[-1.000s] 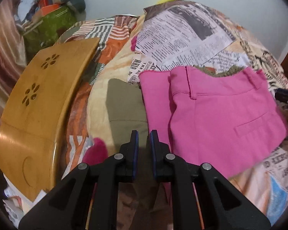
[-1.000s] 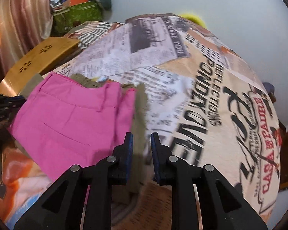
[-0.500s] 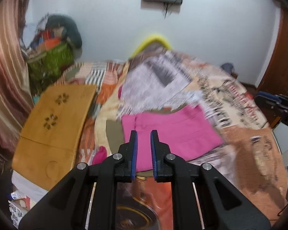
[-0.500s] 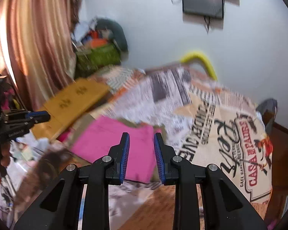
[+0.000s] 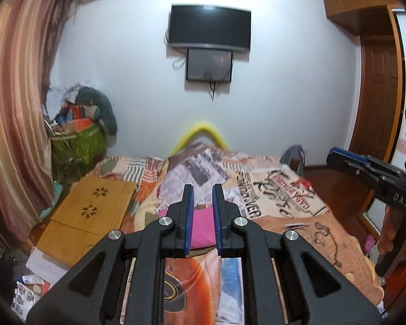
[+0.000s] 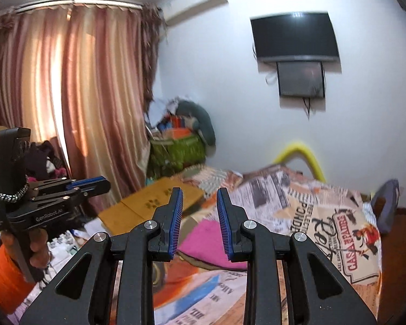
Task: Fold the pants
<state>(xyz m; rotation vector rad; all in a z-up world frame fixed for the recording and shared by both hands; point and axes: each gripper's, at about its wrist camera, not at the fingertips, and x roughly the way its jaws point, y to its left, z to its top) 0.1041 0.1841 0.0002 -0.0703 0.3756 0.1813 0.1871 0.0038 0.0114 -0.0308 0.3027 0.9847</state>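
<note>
Left wrist view: left gripper (image 5: 203, 197) raised above the bed (image 5: 297, 216), jaws standing a narrow gap apart, nothing between the pads. Pink pants (image 5: 201, 226) lying folded and flat on the printed bedspread, seen through the gap, well apart from the fingertips. Wooden lap table (image 5: 89, 214) at the bed's left edge, just beside the pants' side of the blanket. Green basket (image 5: 78, 146) heaped with clothes in the far left corner next to the curtain (image 5: 19, 108). Wall screen (image 5: 209, 31) above the yellow bed rail (image 5: 200, 132). Right gripper (image 5: 338, 157) entering from the right edge, held in a hand (image 5: 389, 235), jaws pointing left, state not readable here. Right wrist view: right gripper (image 6: 199, 214) also clear of the bed, jaws slightly parted and empty. Pants (image 6: 205, 241) below and beyond the fingertips, untouched. Left gripper (image 6: 94, 185) at the left, in a hand (image 6: 38, 246) with an orange sleeve (image 6: 5, 279), jaws nearly together and empty.
</note>
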